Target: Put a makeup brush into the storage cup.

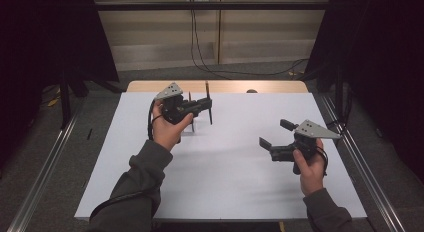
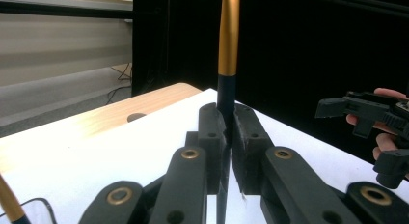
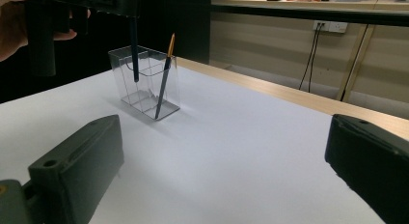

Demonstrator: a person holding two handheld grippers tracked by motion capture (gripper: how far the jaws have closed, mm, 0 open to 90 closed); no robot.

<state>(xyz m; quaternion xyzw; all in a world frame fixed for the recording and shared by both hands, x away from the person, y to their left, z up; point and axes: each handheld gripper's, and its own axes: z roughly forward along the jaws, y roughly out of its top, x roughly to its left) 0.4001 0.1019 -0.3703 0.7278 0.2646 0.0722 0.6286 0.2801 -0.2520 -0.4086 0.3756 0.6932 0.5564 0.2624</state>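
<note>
My left gripper point(image 1: 206, 104) point(image 2: 227, 120) is shut on a pen point(image 1: 208, 99) point(image 2: 227, 45) with a gold upper part and a dark lower part, held upright. In the right gripper view that pen point(image 3: 135, 50) hangs from the left gripper point(image 3: 126, 3), its lower end inside a clear plastic box point(image 3: 144, 96) and short of the floor. A second gold-tipped pen point(image 3: 164, 79) point(image 1: 192, 119) leans inside the box. My right gripper point(image 1: 276, 133) point(image 3: 222, 156) is open and holds nothing, to the right of the box and well apart from it.
A white sheet point(image 1: 225, 172) covers most of the wooden table point(image 1: 220, 86), which has a small round hole point(image 1: 251, 91) at its far edge. Dark curtains stand on both sides, and metal rails point(image 1: 45, 167) run along the floor.
</note>
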